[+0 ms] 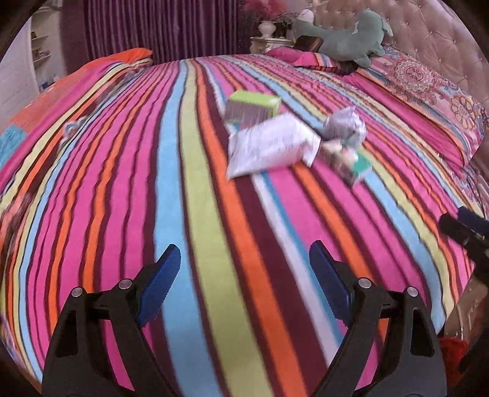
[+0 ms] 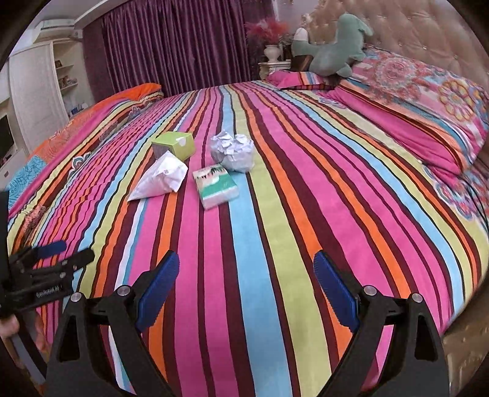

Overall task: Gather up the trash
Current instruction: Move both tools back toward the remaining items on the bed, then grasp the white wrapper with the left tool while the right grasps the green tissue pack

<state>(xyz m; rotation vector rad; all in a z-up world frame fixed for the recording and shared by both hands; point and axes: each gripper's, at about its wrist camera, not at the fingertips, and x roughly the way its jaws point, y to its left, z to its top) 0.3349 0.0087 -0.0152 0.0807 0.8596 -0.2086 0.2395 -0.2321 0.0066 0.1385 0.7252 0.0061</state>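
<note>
Grippers first: our left gripper (image 1: 244, 259) hangs above the near edge of the striped bedspread (image 1: 198, 213), its blue pads (image 1: 162, 281) spread wide with nothing between them. Our right gripper (image 2: 246, 265) hovers beside it in the same way, jaws wide apart and empty, over the bedspread (image 2: 305, 244); each tool shows at the edge of the other's view.

Farther up the bed, well clear of both tools, we see the trash gathered in one loose cluster. A teal and white tissue pack (image 2: 217, 186) lies nearest, with a crumpled white bag (image 2: 160, 178) just to its left. Behind these sit a green tissue box (image 2: 175, 145) and a ball of crumpled foil (image 2: 233, 151), the foil just beyond the pack. From the left wrist the same group is blurred: bag (image 1: 269, 146), box (image 1: 252, 105), foil (image 1: 347, 126) and pack (image 1: 351, 165).

At the far end, a green plush toy (image 2: 333, 52) rests on the pillows (image 2: 421, 100) against a tufted headboard (image 2: 421, 27), with purple curtains (image 2: 183, 42) behind.
</note>
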